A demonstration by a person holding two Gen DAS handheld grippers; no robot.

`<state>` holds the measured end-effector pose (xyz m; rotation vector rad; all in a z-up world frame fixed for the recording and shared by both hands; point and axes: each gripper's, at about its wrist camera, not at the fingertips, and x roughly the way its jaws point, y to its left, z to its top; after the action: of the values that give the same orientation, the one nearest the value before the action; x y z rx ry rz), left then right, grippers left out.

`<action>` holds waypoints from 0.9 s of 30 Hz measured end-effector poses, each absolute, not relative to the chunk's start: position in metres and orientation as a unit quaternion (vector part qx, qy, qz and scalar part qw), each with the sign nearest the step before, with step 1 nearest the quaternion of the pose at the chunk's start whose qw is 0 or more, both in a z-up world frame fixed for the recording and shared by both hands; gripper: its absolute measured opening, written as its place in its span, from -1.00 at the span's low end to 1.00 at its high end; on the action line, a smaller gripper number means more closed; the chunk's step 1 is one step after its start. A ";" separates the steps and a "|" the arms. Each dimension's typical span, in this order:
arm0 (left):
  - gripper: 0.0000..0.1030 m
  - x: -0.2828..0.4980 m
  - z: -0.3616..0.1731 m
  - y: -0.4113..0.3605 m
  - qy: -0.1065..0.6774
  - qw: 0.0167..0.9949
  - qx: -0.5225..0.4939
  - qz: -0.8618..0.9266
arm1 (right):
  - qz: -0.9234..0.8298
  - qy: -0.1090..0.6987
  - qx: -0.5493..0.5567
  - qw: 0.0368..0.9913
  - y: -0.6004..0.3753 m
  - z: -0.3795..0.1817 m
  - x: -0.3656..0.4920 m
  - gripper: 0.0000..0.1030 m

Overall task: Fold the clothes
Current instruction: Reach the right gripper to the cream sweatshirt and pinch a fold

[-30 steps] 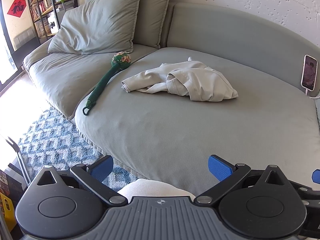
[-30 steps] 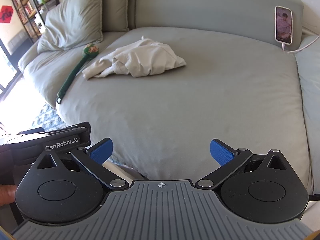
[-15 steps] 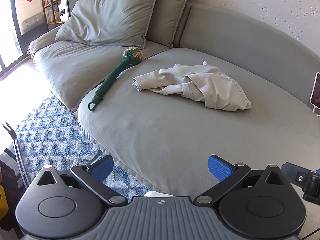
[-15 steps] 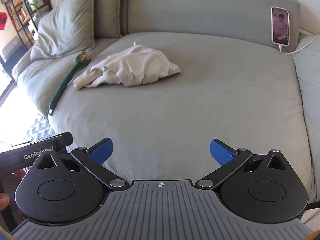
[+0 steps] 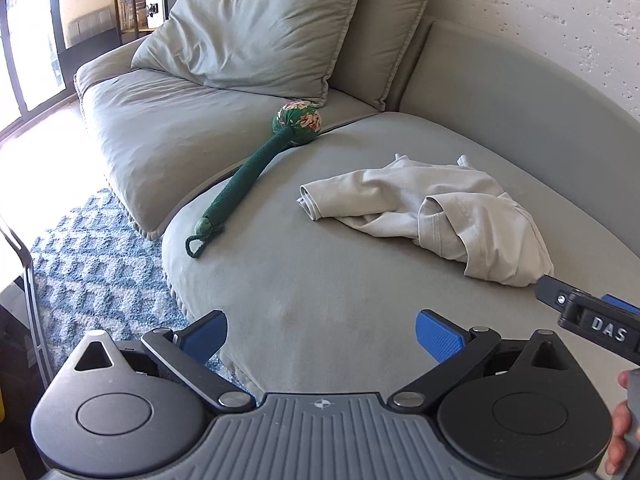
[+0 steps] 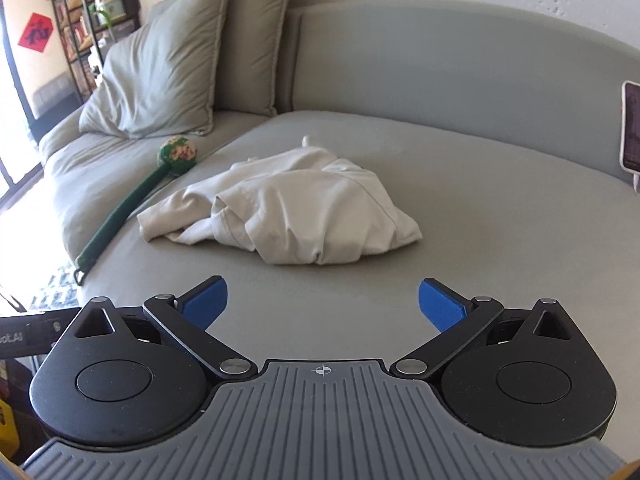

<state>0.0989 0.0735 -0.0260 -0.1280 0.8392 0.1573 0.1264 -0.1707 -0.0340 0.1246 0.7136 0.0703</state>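
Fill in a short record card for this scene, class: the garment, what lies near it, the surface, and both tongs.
garment: cream shirt, crumpled in a heap, not yet folded
surface: grey sofa seat
nearby item: green fabric mallet to the shirt's left, apart from it
background: grey cushions against the backrest
left tongs: open, empty, short of the shirt
right tongs: open, empty, short of the shirt

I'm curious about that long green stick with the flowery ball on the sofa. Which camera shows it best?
The left wrist view: the green stick shows whole and sharp, from its flowery ball to the loop at the handle end, lying along the seam of the sofa. The right wrist view shows it too, but smaller, off at the left.
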 end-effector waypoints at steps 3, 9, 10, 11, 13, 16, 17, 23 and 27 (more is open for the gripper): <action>0.97 0.108 -0.030 0.076 0.406 0.908 -0.079 0.074 | 0.044 0.339 0.056 0.938 -0.164 -0.046 0.159 0.91; 0.97 0.117 -0.038 0.077 0.410 0.904 -0.101 0.067 | 0.083 0.337 0.022 0.938 -0.137 -0.078 0.205 0.77; 0.97 0.119 -0.039 0.077 0.411 0.903 -0.102 0.066 | 0.081 0.336 0.008 0.938 -0.131 -0.083 0.210 0.77; 0.97 0.121 -0.040 0.077 0.413 0.903 -0.104 0.066 | 0.079 0.337 -0.008 0.938 -0.125 -0.088 0.215 0.79; 0.97 0.122 -0.042 0.077 0.416 0.900 -0.107 0.068 | 0.071 0.347 -0.042 0.934 -0.115 -0.099 0.223 0.78; 0.96 0.122 -0.043 0.078 0.420 0.898 -0.112 0.071 | 0.061 0.357 -0.052 0.931 -0.115 -0.108 0.232 -0.15; 0.96 0.120 -0.042 0.079 0.419 0.898 -0.113 0.073 | 0.057 0.360 -0.032 0.931 -0.121 -0.106 0.233 -0.40; 0.96 0.098 -0.026 0.081 0.402 0.904 -0.123 0.071 | 0.005 0.281 0.051 0.958 -0.169 -0.051 0.188 -0.94; 0.96 0.075 -0.009 0.071 0.386 0.913 -0.117 0.055 | -0.051 0.218 0.131 0.966 -0.236 0.007 0.121 -0.94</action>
<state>0.0755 0.0714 -0.0090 -0.2418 0.7955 0.1137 0.1210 -0.2359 0.0071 0.2640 0.4414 -0.1028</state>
